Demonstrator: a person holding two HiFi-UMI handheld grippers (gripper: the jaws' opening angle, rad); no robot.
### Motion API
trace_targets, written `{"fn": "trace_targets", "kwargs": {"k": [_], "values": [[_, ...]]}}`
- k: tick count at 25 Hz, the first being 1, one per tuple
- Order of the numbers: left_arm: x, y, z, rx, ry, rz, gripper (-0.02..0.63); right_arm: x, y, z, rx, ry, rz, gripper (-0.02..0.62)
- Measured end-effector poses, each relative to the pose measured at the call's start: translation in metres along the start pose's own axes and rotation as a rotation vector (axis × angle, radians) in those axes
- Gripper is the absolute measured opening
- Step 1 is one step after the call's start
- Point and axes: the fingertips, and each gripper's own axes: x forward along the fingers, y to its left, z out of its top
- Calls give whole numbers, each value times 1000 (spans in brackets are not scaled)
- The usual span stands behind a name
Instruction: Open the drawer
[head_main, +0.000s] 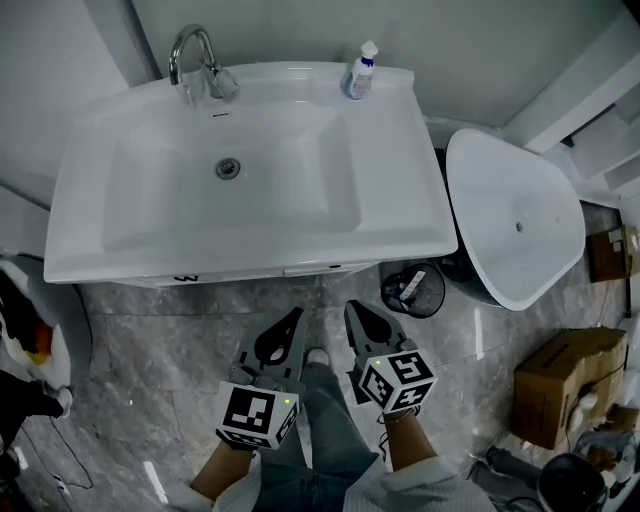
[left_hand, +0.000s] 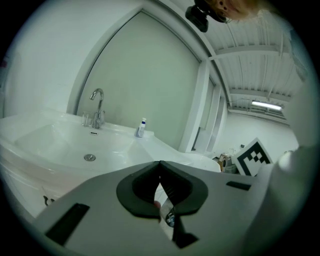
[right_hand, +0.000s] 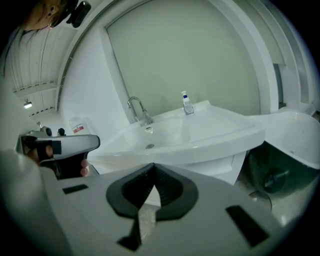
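Both tongs, left (head_main: 293, 318) and right (head_main: 353, 308), are pinched shut on nothing, side by side over the floor (head_main: 150, 340), near the washbasin (head_main: 420, 200). The drawer (head_main: 250, 275) sits under the basin's near rim with only its top edge showing. Rigid and glossy, it probably slides on runners and is best hooked at what looks like a slim pull (head_main: 312, 268), not by the slick face.

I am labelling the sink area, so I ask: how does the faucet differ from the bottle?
The faucet is shiny metal with an arched spout; the bottle is white and blue. The faucet stands behind the drain; the bottle stands nearer the sink's back right corner. Both stand on its back rim.
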Motion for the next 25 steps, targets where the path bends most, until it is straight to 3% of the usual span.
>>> {"fn": "trace_targets", "kwargs": {"k": [18,25], "values": [[35,32,-115,-77,14,97,17,70,-49,-89,-101,19,3,11],[51,40,-147,-132,30,136,17,95,-77,-113,-40,21,-10,11]]}}
